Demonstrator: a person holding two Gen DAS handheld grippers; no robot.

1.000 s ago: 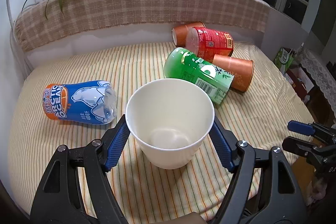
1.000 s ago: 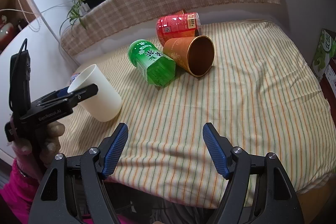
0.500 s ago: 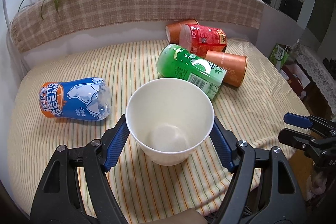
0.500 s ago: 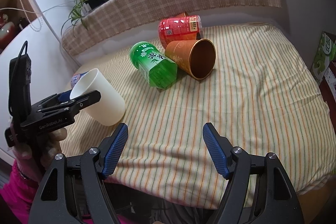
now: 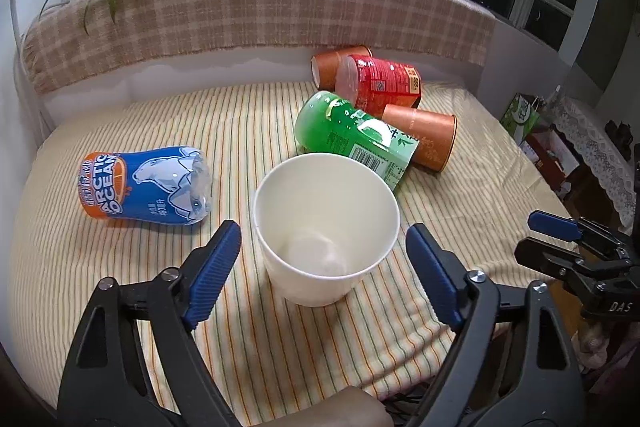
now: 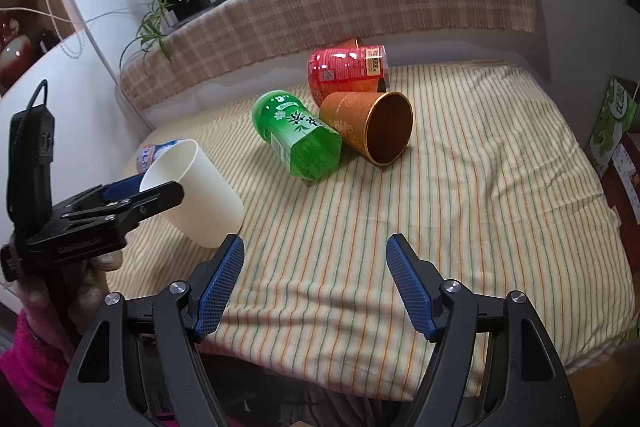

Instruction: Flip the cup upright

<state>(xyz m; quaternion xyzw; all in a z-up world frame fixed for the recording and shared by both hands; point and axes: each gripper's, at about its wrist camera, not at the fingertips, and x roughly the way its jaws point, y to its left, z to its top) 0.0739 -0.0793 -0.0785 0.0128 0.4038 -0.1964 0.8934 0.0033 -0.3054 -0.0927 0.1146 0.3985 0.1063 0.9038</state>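
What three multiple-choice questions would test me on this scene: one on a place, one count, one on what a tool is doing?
1. Left view: the blue bottle lies where from the white cup? A left B right C inside
2. How many orange cups lie tipped over? A one B two C four
3. The left tool is: A clamped on the cup B open C unseen
Answers: A, it lies at the cup's left; B, one beside the green bottle, one behind the red bottle; B, gaps show beside the cup.

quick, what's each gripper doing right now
Left hand-held gripper: open, pads clear of the white cup that sits between them.
Right hand-held gripper: open, holding nothing, over the striped cloth.
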